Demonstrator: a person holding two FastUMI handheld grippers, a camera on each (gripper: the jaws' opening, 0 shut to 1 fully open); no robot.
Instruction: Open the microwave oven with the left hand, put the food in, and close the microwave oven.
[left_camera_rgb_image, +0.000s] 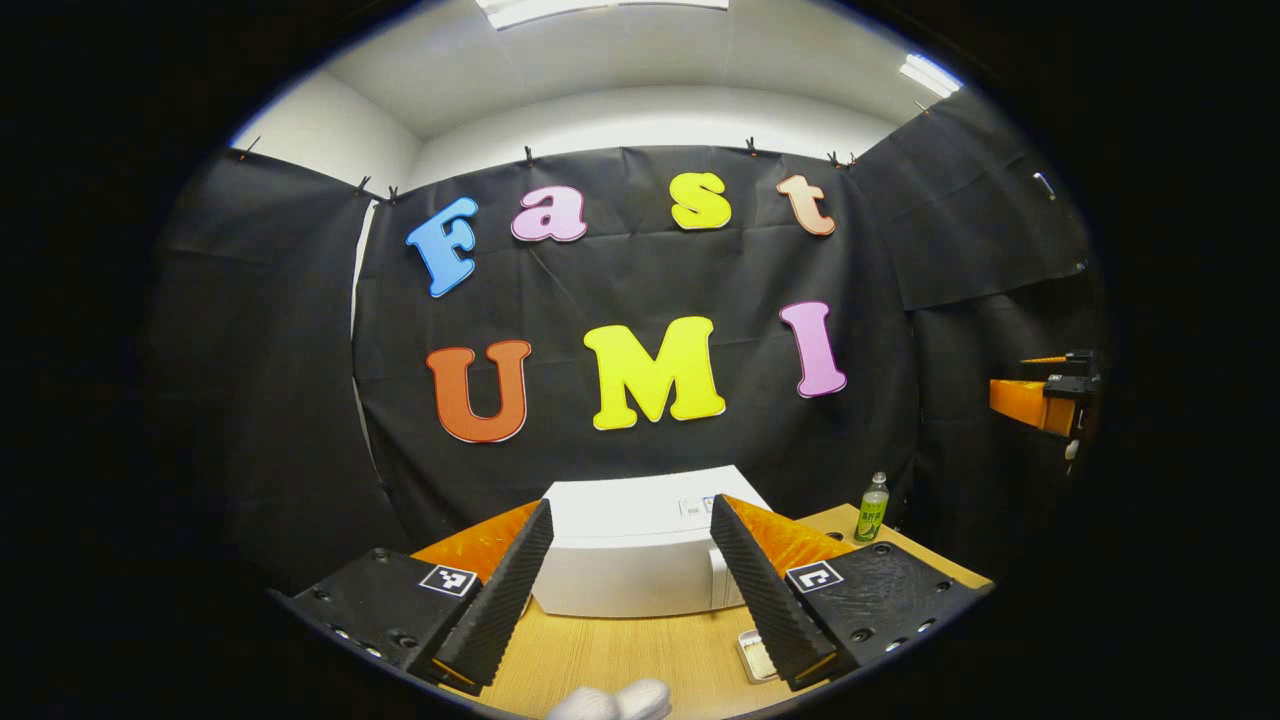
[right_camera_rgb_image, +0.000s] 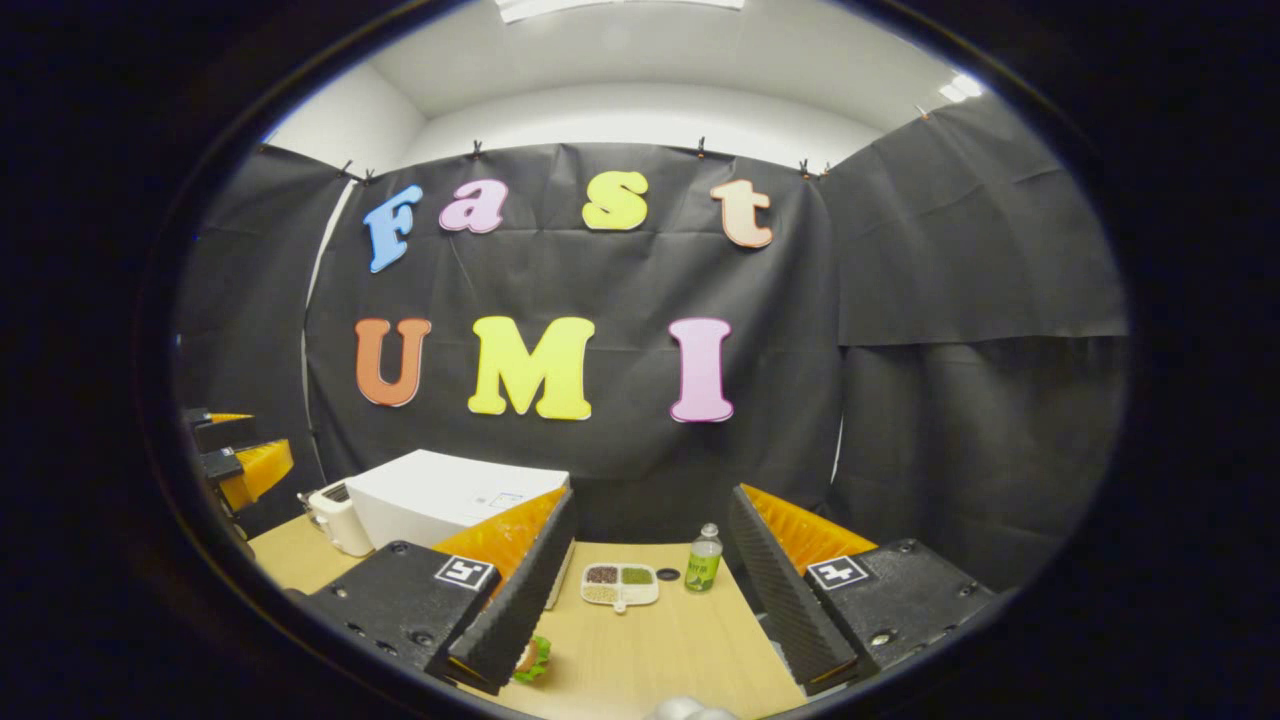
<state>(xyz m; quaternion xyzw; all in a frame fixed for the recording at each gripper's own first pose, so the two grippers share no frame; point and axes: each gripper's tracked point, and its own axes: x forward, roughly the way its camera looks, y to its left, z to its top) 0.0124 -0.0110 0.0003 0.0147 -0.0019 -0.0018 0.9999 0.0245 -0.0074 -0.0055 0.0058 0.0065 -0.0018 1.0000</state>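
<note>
The white microwave oven (left_camera_rgb_image: 630, 555) is sitting shut on the wooden table (left_camera_rgb_image: 620, 660). The food (right_camera_rgb_image: 533, 658) is lying in front of it.

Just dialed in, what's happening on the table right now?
Nothing is held yet. The left gripper is open, raised above the wooden table and facing the white microwave oven, whose door looks shut. The right gripper is open too, looking toward a divided food tray and a green bottle near the back wall. A green-edged food item lies by its left finger. The opening step has not begun.
</note>
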